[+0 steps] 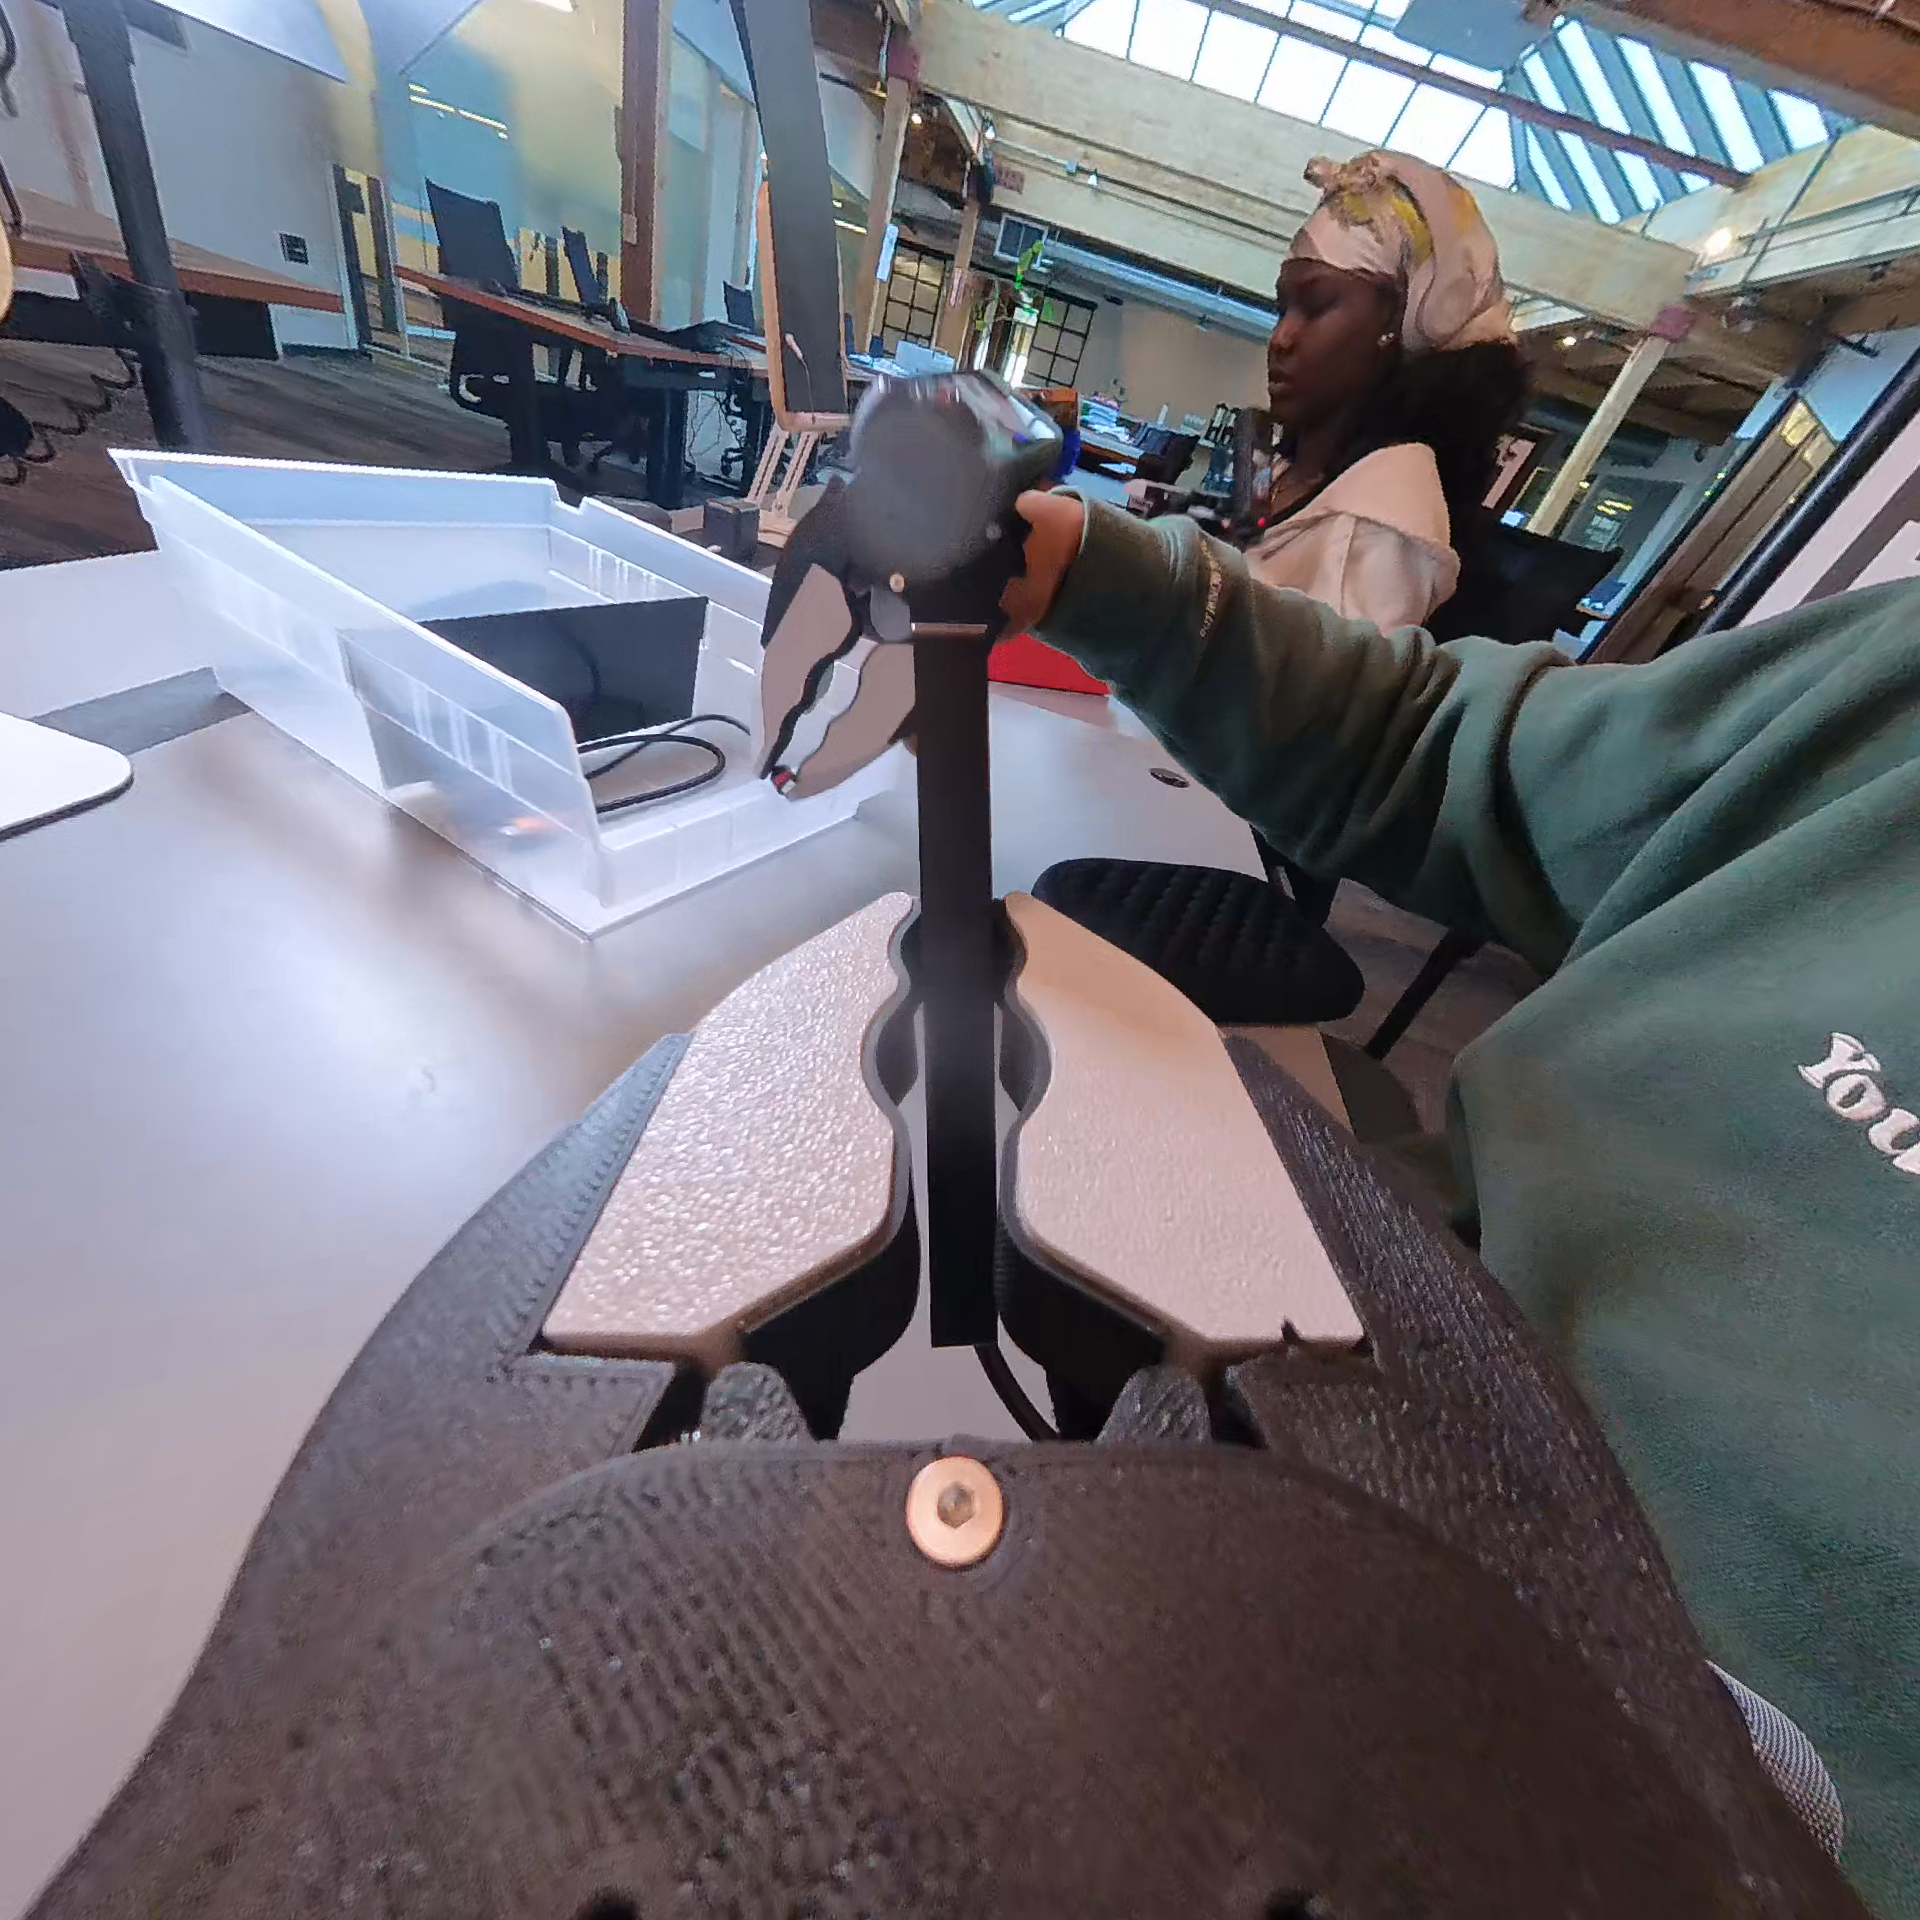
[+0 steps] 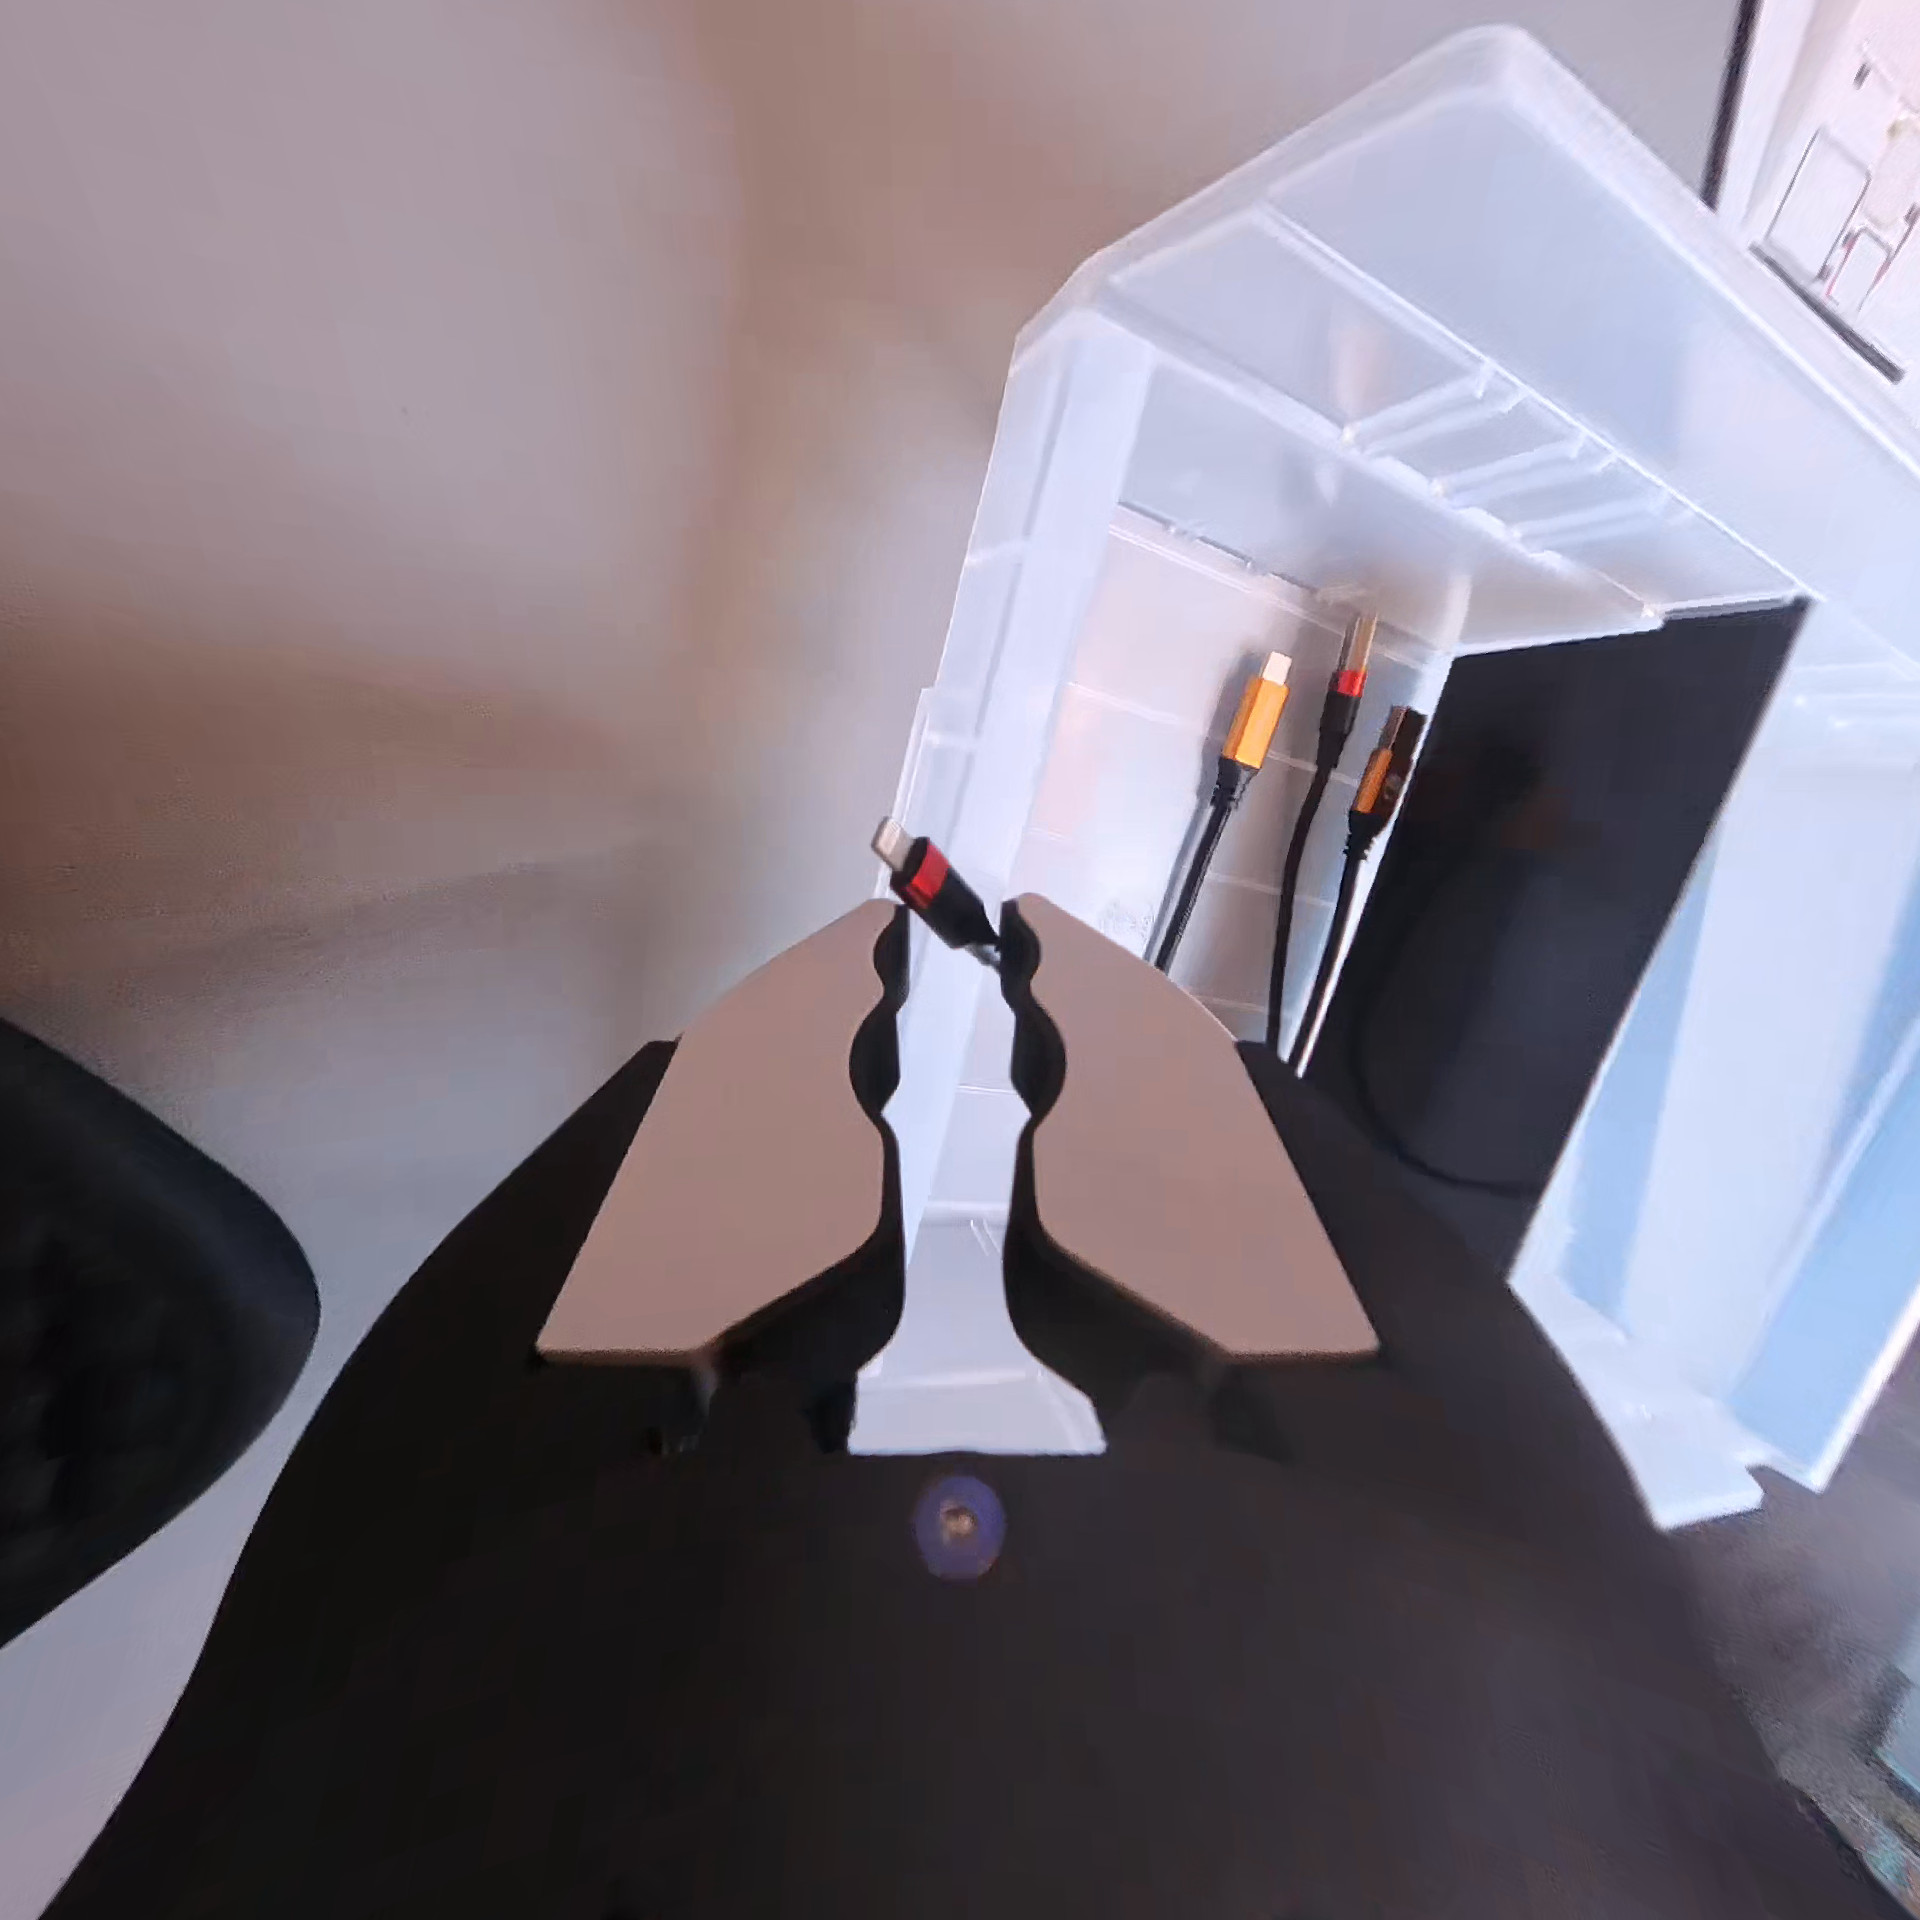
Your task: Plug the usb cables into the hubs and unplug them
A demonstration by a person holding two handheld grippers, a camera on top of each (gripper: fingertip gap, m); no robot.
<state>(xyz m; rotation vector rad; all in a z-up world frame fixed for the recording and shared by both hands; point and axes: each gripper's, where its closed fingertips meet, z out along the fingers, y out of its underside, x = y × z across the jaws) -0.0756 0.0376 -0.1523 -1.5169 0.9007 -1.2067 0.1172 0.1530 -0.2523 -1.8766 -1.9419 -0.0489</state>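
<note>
My left gripper (image 1: pixel 956 925) is shut on a slim black USB hub (image 1: pixel 951 790), which it holds upright above the table, with the hub's cable hanging below. My right gripper (image 2: pixel 951 920) is shut on a black cable just behind its red plug (image 2: pixel 920 873); the plug's silver tip points up and left. In the left wrist view the right gripper (image 1: pixel 800 774) hangs over the near edge of a clear plastic tray (image 1: pixel 499 727). In the tray lie an orange-plug cable (image 2: pixel 1252 717), a red-plug cable (image 2: pixel 1349 681) and another orange-plug cable (image 2: pixel 1382 769).
The grey table (image 1: pixel 260 1039) spreads to the left. A black panel (image 2: pixel 1558 883) stands in the tray. A black mesh chair seat (image 1: pixel 1195 935) sits past the table edge. A green sleeve (image 1: pixel 1455 748) reaches across from the right. A person sits behind, across the table. The grippers' ends are close to 25 cm from one another.
</note>
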